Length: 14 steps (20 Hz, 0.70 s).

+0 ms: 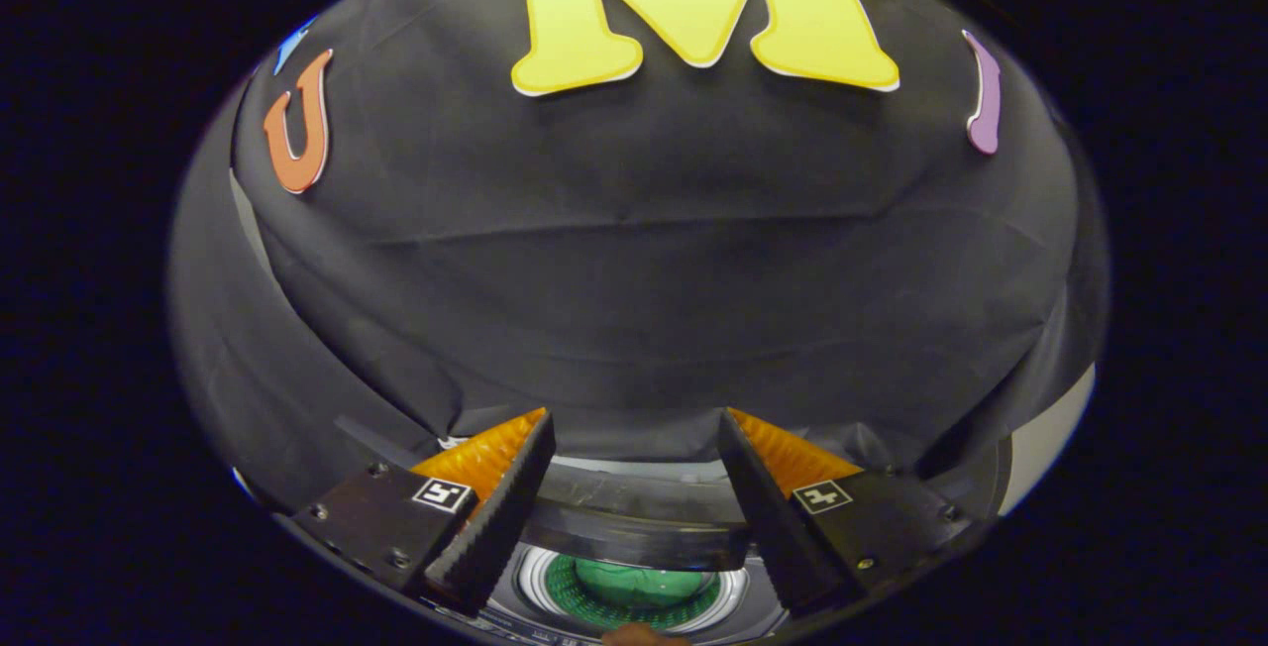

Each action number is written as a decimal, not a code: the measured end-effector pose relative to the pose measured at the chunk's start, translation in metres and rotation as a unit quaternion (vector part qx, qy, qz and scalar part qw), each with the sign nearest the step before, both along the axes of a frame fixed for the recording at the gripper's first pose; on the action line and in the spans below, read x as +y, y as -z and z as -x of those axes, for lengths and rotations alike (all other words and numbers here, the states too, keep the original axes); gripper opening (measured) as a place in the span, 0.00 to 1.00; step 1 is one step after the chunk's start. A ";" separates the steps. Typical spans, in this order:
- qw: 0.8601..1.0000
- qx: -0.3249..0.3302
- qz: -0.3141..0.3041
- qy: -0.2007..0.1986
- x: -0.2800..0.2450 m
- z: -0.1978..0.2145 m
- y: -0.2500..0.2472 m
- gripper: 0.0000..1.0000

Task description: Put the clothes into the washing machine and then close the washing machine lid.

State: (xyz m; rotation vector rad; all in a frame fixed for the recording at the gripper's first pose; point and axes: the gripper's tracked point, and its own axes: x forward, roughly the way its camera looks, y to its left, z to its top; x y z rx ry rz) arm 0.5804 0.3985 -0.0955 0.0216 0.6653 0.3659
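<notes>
Green cloth: clothes lie in the drum, low between the fingers.
Gripper: spread wide, holding nothing.
Lid: dark, up behind the drum opening.
Next: likely hook over the lid edge and swing it down slowly.

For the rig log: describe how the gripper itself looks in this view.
The gripper has two wedge-shaped fingers with ridged, saw-toothed inner faces and dimpled outer faces. Each sits on a dark, angular block fixed with small screws and carries a white square tag with a black pattern. No cables can be seen.
</notes>
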 end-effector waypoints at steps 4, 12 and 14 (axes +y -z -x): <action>1.000 -0.010 0.000 0.007 -0.003 0.005 0.001 1.00; 0.999 -0.021 -0.003 0.025 -0.008 0.017 0.000 1.00; 0.998 -0.051 -0.008 0.024 -0.009 0.018 -0.002 1.00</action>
